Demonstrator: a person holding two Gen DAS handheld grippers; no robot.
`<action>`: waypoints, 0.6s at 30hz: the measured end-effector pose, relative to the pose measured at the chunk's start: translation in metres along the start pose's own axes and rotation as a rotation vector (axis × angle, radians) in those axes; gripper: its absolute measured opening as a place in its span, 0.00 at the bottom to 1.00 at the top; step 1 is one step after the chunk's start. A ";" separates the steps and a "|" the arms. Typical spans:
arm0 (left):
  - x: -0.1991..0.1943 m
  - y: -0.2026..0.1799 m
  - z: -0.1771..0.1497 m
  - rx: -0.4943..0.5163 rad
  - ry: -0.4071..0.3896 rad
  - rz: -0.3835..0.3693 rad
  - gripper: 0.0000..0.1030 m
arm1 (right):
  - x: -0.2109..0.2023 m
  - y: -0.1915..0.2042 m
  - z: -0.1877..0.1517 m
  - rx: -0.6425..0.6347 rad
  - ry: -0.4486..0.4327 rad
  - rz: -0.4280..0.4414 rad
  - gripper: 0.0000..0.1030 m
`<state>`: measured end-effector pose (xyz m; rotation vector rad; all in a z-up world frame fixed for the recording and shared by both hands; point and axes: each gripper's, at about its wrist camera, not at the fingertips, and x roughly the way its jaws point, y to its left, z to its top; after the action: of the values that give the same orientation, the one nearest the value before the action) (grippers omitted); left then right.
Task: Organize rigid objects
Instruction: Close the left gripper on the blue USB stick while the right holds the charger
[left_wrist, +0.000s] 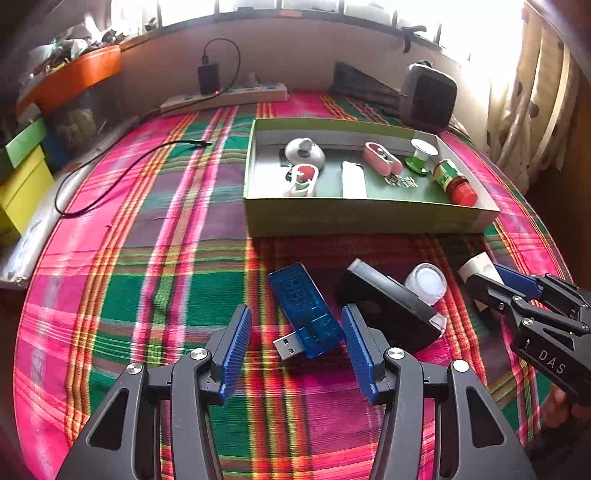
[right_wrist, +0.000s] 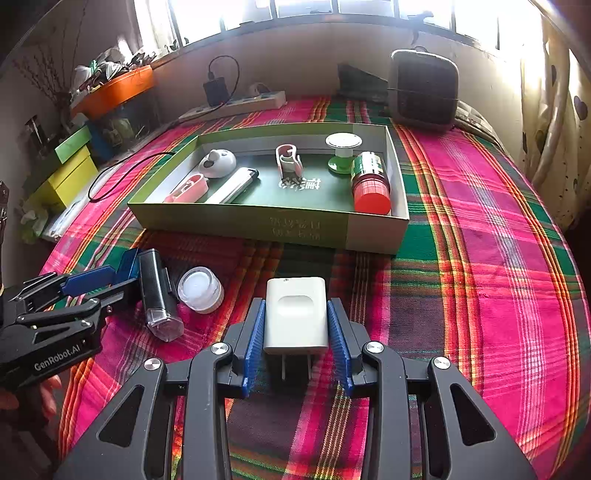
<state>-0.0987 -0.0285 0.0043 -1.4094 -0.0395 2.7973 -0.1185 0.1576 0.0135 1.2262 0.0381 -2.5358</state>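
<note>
A blue see-through USB meter (left_wrist: 306, 314) lies on the plaid cloth between the fingers of my left gripper (left_wrist: 297, 317), which is open; neither pad touches it. My right gripper (right_wrist: 296, 306) is shut on a white plug charger (right_wrist: 295, 314), held just above the cloth, prongs toward the camera. In the left wrist view that charger (left_wrist: 476, 267) shows at the right edge. A black stick-shaped device (left_wrist: 391, 306) and a small white jar (left_wrist: 426, 282) lie between the two grippers. The green box (right_wrist: 240, 221) behind holds several small items, among them a red-capped bottle (right_wrist: 369, 184).
A power strip (left_wrist: 229, 98) with a black adapter and a loose black cable (left_wrist: 110, 173) lie at the back left. A grey box-shaped appliance (right_wrist: 423, 88) stands at the back right. Yellow and green boxes (right_wrist: 70, 173) sit off the left edge; curtains hang at the right.
</note>
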 end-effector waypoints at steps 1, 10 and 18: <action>0.001 0.002 0.000 0.000 0.003 0.011 0.49 | 0.000 0.000 0.000 -0.001 0.000 -0.001 0.34; 0.005 0.011 0.002 -0.008 -0.002 0.036 0.49 | 0.000 0.000 0.000 -0.004 0.000 -0.004 0.34; 0.009 0.011 0.007 0.000 -0.012 0.028 0.47 | 0.000 0.001 0.001 -0.006 0.000 -0.005 0.34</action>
<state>-0.1093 -0.0393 0.0011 -1.4048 -0.0203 2.8284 -0.1188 0.1567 0.0139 1.2252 0.0485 -2.5386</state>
